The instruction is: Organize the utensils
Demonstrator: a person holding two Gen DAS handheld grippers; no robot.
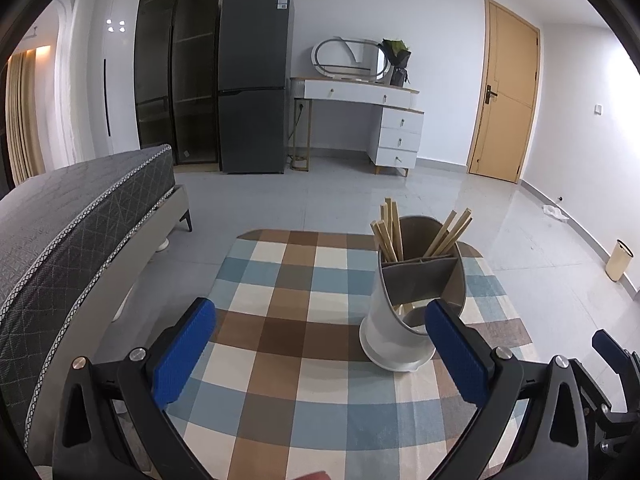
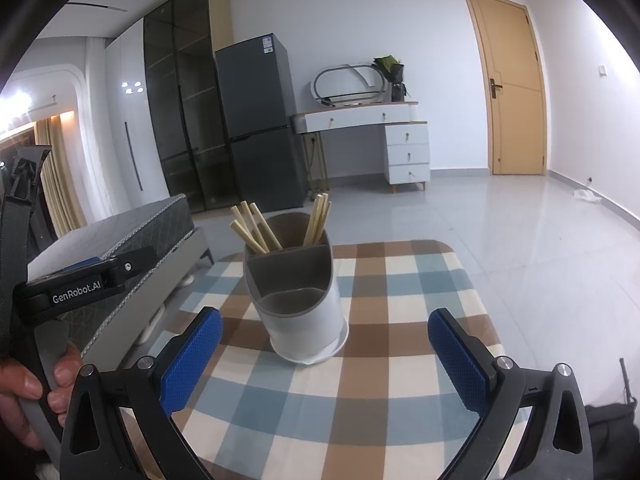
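A white utensil holder (image 1: pixel 396 320) with a grey divided insert stands on the checked tablecloth (image 1: pixel 288 344). Several wooden chopsticks (image 1: pixel 390 232) stick up from its two far compartments; the near compartments look empty. My left gripper (image 1: pixel 320 344) is open, nothing between its blue pads, and the holder sits just ahead of its right finger. In the right wrist view the same holder (image 2: pixel 304 320) with chopsticks (image 2: pixel 256 228) stands ahead and centred, a short way beyond my right gripper (image 2: pixel 324 354), which is also open and empty. The left gripper's body (image 2: pixel 80 284) shows at the left, held by a hand (image 2: pixel 36 392).
A grey bed (image 1: pixel 72 240) runs close along the table's left side. Beyond the table lies a tiled floor with a dark fridge (image 1: pixel 252 100), a white dressing table (image 1: pixel 360 112) and a wooden door (image 1: pixel 508 96). A small bin (image 1: pixel 618 260) stands by the right wall.
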